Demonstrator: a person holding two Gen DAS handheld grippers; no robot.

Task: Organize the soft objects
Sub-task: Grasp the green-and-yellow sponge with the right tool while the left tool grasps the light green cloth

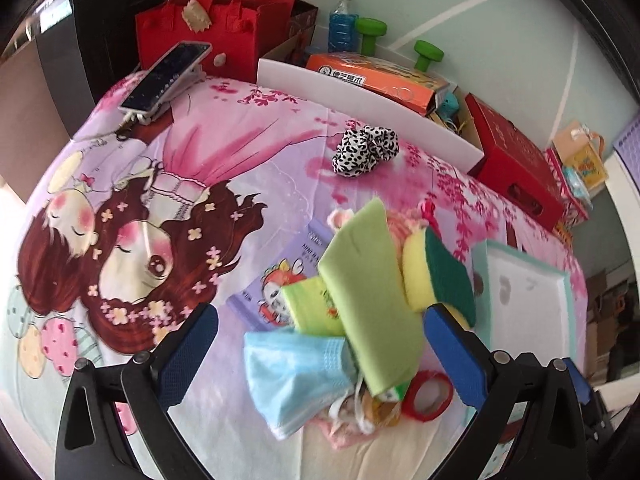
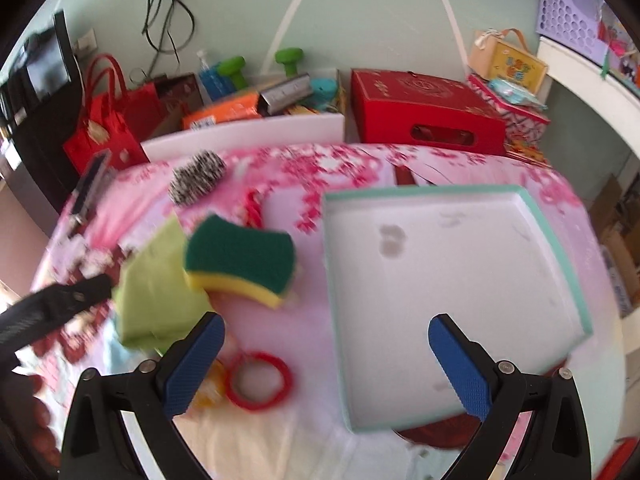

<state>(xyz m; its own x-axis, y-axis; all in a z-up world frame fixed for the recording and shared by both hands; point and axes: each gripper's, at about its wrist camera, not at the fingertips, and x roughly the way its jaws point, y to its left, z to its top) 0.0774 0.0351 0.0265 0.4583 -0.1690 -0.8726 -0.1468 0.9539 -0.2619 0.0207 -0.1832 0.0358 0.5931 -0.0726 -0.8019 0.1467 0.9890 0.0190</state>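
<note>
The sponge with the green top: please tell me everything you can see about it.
The sponge has two layers: a dark green, rough-looking scouring pad on top and a soft-looking yellow foam body below. Its long sides curve inward like a waist. It looks dry and whole. It sits tilted on the pile of soft things, leaning against the green cloth, left of the white tray and apart from it. Behind it lies something pink, partly hidden. No gripper touches it.

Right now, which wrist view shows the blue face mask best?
The left wrist view. The blue face mask lies crumpled between the open left gripper, its pleats and an ear loop visible, partly under the green cloth. In the right wrist view only a pale blue blur shows below that cloth, mostly hidden.
</note>
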